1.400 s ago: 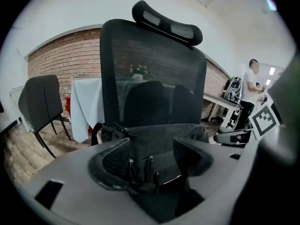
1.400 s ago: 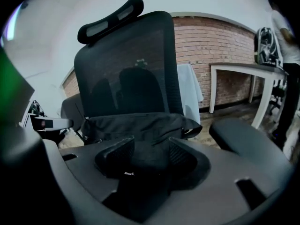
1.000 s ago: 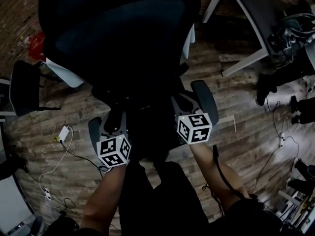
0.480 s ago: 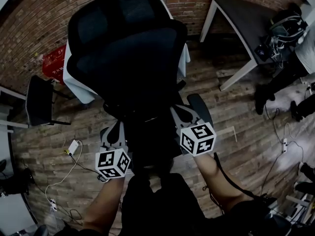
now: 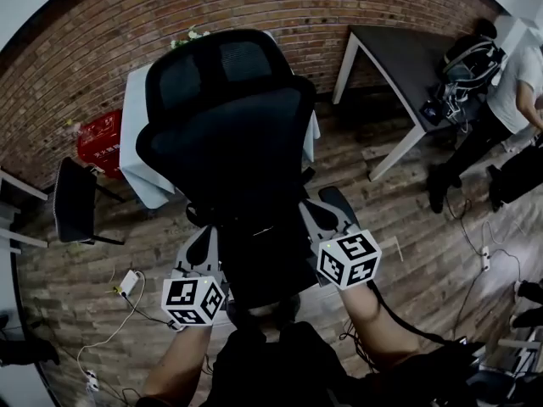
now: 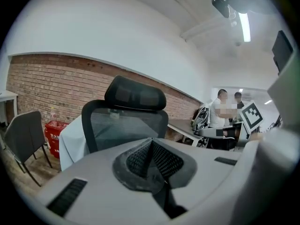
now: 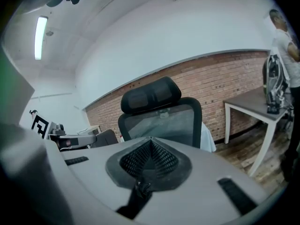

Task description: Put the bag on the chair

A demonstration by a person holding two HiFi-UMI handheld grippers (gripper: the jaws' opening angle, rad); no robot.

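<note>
left tool (image 5: 202, 240) and right tool (image 5: 317, 214) are both pressed together. in each tool's own view a thin black strip (image 7: 136, 198) sits pinched in the seam below the pads, seemingly part of the bag (image 5: 265, 261). that dark bag hangs between the two tools, lower than their tips and close to the person. the chair (image 5: 225, 134) stands just ahead of both tools, mesh back and headrest upright. a bench (image 5: 399, 53) stands well off to the right tool's right.
</note>
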